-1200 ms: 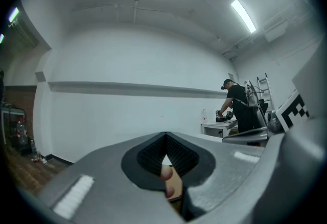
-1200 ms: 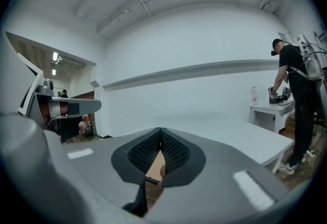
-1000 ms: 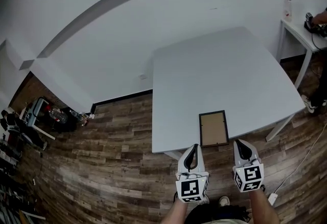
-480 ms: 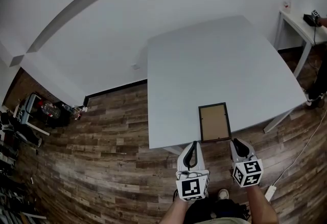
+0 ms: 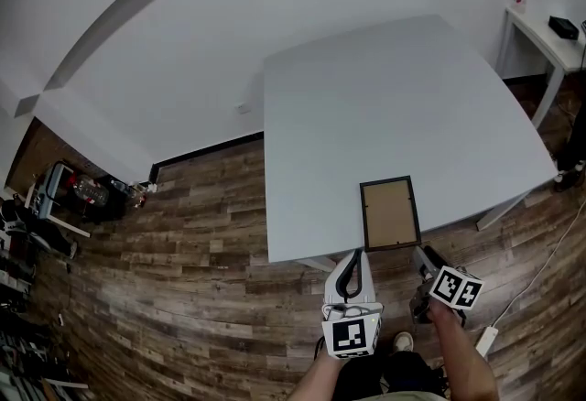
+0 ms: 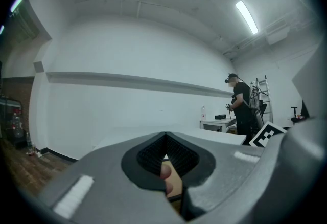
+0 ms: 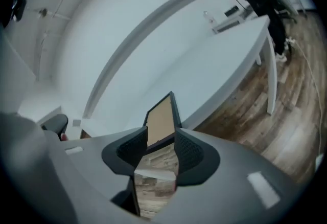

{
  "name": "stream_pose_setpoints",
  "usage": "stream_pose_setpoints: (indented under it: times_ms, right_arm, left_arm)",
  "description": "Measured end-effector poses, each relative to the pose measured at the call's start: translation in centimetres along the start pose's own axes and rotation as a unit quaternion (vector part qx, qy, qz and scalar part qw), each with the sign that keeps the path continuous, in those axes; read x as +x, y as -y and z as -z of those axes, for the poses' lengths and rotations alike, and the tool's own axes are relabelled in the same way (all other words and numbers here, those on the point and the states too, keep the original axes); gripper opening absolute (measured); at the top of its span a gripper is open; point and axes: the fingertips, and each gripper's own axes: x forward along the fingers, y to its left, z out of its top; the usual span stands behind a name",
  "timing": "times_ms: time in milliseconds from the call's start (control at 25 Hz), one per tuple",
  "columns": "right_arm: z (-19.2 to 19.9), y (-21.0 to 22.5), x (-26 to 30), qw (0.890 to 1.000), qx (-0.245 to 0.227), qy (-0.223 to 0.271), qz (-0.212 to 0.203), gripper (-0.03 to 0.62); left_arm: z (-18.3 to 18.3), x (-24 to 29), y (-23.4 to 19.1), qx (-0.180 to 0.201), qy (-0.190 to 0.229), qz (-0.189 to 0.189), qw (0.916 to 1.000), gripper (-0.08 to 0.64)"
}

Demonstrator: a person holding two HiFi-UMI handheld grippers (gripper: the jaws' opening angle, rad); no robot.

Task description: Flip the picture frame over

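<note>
Lying flat, black-rimmed picture frame (image 5: 390, 213) shows tan backing; near table (image 5: 385, 97) edge.

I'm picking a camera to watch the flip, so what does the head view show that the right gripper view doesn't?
Only the head view: the marker cube on the left gripper, the one on the right gripper, and the whole picture frame lying by the table's near edge. Only the right gripper view: that gripper's fingers standing apart and empty, the frame's near end lined up in their gap. Both: the frame, brown backing up, the white table, the side table and the wood floor.
</note>
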Motion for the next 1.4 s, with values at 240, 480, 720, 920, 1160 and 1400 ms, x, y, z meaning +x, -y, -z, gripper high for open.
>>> stream_pose_setpoints:
  times_ms: [240, 480, 720, 920, 1160, 1400]
  right_arm:
    - [0.4, 3.0, 1.6, 0.974, 0.220, 0.035, -0.046, 0.204]
    - [1.1, 3.2, 2.8, 0.957, 0.280, 0.052, -0.060, 0.205]
    - [1.1, 3.3, 3.7, 0.957, 0.271, 0.073, -0.072, 0.146]
    - [1.4, 3.7, 3.7, 0.956, 0.278, 0.071, -0.059, 0.133]
    - [1.1, 3.5, 3.9, 0.955, 0.276, 0.083, -0.065, 0.106]
    - [0.3, 2.8, 3.1, 0.960, 0.261, 0.091, -0.054, 0.095]
  left_arm:
    - [0.4, 0.3, 0.1, 0.007, -0.022, 0.005, 0.9997, 0.000]
    - [0.8, 0.6, -0.2, 0.011, -0.017, 0.004, 0.9998, 0.000]
    - [1.3, 0.5, -0.4, 0.017, -0.038, 0.006, 0.9991, 0.000]
    - [1.6, 0.5, -0.8, 0.011, -0.035, 0.003, 0.9993, 0.000]
    - [1.5, 0.6, -1.3, 0.009, -0.028, 0.001, 0.9996, 0.000]
    - [1.3, 0.6, -1.4, 0.009, -0.035, 0.002, 0.9993, 0.000]
